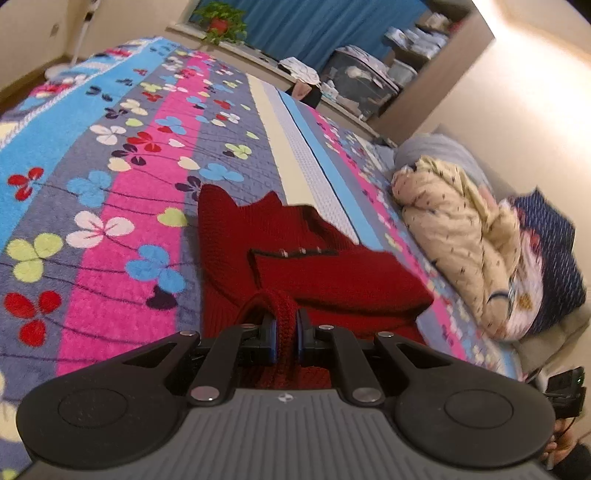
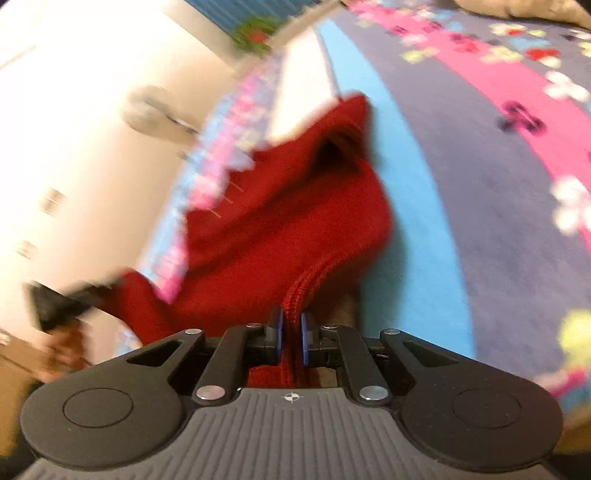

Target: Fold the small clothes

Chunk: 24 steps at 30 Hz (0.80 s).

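A small dark red knitted sweater [image 1: 295, 258] with a dark buttoned placket lies partly folded on the flowered bed cover [image 1: 110, 184]. My left gripper [image 1: 286, 332] is shut on a ribbed edge of the sweater, close to the bed. In the right wrist view, which is blurred, my right gripper [image 2: 291, 336] is shut on another ribbed edge of the same sweater [image 2: 277, 221], and the cloth hangs lifted above the bed cover [image 2: 480, 184]. The other gripper [image 2: 55, 302] shows dimly at the left.
A crumpled cream garment [image 1: 450, 229] and a blue-and-white patterned one [image 1: 543, 273] lie at the right of the bed by the wall. A windowsill with a potted plant [image 1: 219, 22], storage boxes [image 1: 358, 81] and shelves stand beyond the bed.
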{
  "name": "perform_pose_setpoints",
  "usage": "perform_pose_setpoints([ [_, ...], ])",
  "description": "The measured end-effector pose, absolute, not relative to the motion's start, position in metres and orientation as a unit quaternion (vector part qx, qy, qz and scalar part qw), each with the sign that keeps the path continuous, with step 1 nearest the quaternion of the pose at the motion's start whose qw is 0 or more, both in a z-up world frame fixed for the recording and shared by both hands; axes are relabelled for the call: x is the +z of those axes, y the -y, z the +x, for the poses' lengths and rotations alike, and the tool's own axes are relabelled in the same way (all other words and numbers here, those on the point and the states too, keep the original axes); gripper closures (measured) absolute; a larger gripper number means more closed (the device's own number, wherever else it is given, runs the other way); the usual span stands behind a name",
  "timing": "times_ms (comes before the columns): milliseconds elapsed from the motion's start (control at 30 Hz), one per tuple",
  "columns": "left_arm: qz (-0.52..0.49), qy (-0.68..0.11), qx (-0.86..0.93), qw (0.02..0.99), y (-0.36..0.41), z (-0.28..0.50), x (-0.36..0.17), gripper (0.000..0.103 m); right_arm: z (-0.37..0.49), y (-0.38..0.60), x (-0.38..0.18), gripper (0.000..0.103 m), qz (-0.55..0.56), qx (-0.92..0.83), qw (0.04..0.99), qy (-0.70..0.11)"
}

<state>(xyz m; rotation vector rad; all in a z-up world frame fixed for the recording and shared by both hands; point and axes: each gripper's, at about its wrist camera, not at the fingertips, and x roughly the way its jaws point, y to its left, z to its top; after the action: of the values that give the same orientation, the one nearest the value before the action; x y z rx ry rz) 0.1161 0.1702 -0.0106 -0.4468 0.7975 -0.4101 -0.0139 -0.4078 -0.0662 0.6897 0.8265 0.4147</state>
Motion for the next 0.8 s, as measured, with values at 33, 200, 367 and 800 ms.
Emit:
perform_pose_setpoints([
  [33, -0.231, -0.383, -0.190, 0.874, -0.177, 0.126, -0.012, 0.093, -0.003, 0.416, -0.058, 0.096, 0.341, 0.203, 0.837, -0.377],
  [200, -0.384, -0.383, -0.080, 0.836, -0.231, 0.170, -0.041, 0.089, 0.083, 0.485, -0.054, 0.095, 0.532, 0.099, 0.791, -0.285],
  [367, -0.394, -0.401, -0.043, 0.826, -0.251, 0.164, -0.052, 0.086, 0.109, 0.513, -0.079, 0.093, 0.531, -0.025, 0.794, -0.294],
  [800, -0.343, -0.413, -0.055, 0.842, -0.237, 0.172, -0.048, 0.035, 0.135, 0.460, -0.084, 0.052, 0.361, 0.036, 0.874, -0.323],
])
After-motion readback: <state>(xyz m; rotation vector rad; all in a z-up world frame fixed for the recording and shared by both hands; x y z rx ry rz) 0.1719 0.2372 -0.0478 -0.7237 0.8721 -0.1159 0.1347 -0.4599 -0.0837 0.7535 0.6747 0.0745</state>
